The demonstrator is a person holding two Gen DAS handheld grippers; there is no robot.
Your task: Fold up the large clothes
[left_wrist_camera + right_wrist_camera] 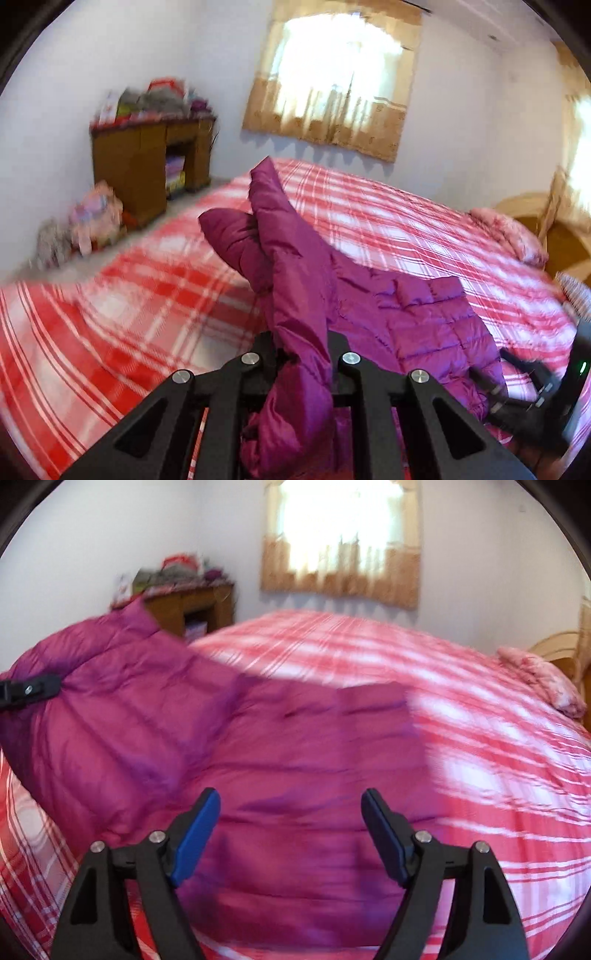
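A magenta quilted puffer jacket lies on a bed with a red and white plaid cover. My left gripper is shut on a fold of the jacket and holds that side raised; a sleeve sticks up beyond it. Its tip also shows at the left edge of the right wrist view, pinching the raised edge. My right gripper is open and empty, just above the flat part of the jacket, and appears at the right edge of the left wrist view.
A brown wooden cabinet with piled items stands by the far wall at the left. A curtained window is behind the bed. A pink pillow and a wooden headboard are at the right.
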